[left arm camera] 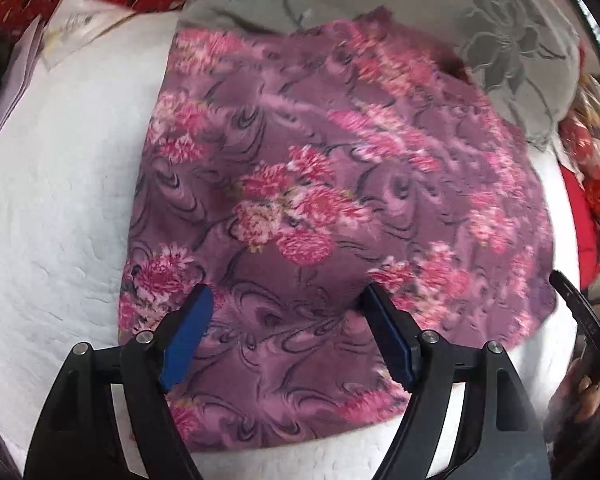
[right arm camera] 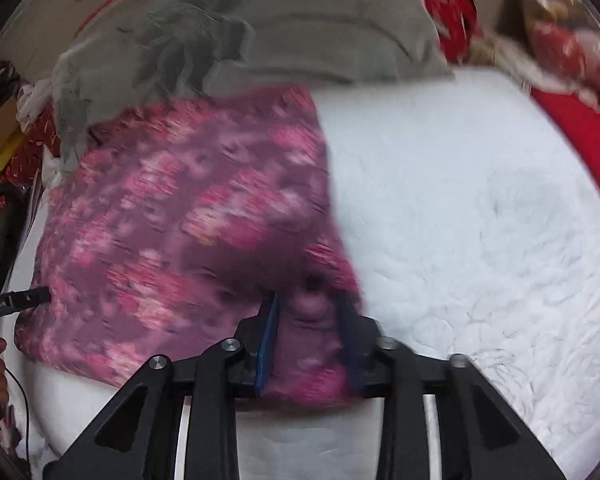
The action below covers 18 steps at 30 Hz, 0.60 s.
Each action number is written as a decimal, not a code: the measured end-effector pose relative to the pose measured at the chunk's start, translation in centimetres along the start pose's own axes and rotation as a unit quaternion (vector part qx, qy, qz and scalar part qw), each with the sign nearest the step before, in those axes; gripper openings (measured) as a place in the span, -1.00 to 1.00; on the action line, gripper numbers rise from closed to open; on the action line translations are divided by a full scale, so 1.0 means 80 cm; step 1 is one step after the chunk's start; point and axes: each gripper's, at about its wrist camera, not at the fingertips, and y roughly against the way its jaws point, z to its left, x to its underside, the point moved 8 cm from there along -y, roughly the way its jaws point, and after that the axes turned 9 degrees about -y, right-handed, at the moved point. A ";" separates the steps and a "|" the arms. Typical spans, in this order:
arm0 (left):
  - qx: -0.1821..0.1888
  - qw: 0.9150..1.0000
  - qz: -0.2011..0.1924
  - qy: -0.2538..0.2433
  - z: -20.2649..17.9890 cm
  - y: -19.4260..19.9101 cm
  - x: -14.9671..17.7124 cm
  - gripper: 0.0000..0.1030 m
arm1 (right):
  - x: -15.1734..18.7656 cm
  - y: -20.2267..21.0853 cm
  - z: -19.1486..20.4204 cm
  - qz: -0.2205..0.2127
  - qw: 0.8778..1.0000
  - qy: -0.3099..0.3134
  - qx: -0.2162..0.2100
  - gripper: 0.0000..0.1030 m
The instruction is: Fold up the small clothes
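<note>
Currently left gripper (left arm camera: 286, 300) wide open over floral fleece garment (left arm camera: 320, 184); right gripper (right arm camera: 308, 308) pinches its bunched edge on white quilt (right arm camera: 480, 208).

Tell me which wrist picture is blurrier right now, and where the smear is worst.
Right wrist view: the floral cloth is heavily smeared, worst near the right gripper, which pinches a bunched fold. Left wrist view: sharper; print crisp around the open left gripper, smeared only toward the cloth's far right edge.

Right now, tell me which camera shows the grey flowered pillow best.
The right wrist view: the grey flowered pillow spans the top, beyond the purple floral garment. The left wrist view shows only part of it, cut off by the frame's edge.
</note>
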 end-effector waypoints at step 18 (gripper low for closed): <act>0.082 0.992 0.002 0.100 0.145 0.022 -0.037 0.50 | 0.213 -0.025 0.416 -0.041 0.890 0.447 -0.084 0.08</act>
